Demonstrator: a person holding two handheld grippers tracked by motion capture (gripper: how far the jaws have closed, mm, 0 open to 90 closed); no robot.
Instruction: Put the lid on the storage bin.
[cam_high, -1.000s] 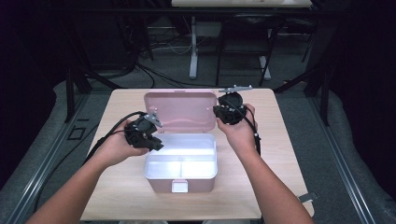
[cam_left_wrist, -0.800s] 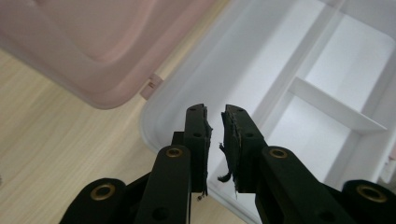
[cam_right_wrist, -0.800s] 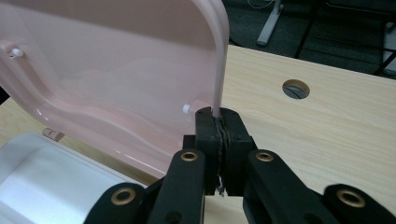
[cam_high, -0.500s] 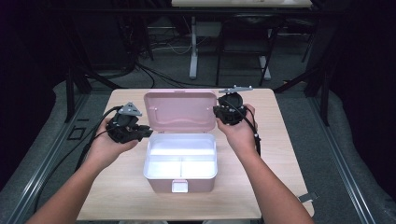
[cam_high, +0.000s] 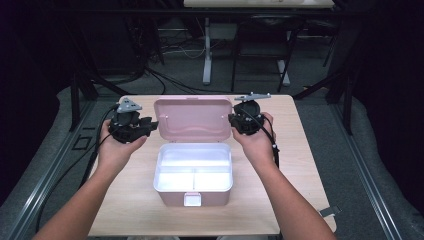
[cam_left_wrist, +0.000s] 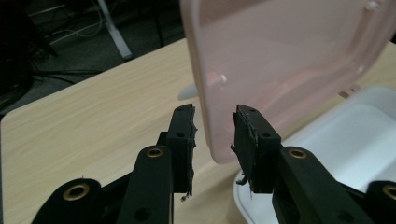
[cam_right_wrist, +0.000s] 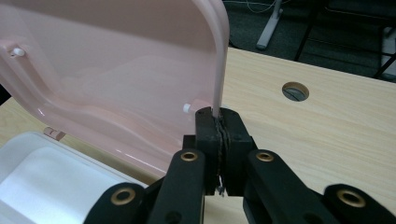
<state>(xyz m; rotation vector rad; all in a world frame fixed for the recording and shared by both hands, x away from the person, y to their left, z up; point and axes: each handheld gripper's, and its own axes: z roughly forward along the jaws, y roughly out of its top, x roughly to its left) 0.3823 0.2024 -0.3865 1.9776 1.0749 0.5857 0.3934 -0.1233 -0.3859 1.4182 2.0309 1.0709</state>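
From above, the pink box is seen mid-table, its lid raised. Along the left gripper, jaws that have just been opening flank the lid's edge — apparently without touching. Along the right gripper, the lid's rim is pinched tight.

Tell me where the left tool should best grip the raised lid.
Probably the lid's free side edge near its lower corner, approached from the left: that thin upright rim already stands between the left tool's open jaws, mirroring the right tool's clamp opposite.
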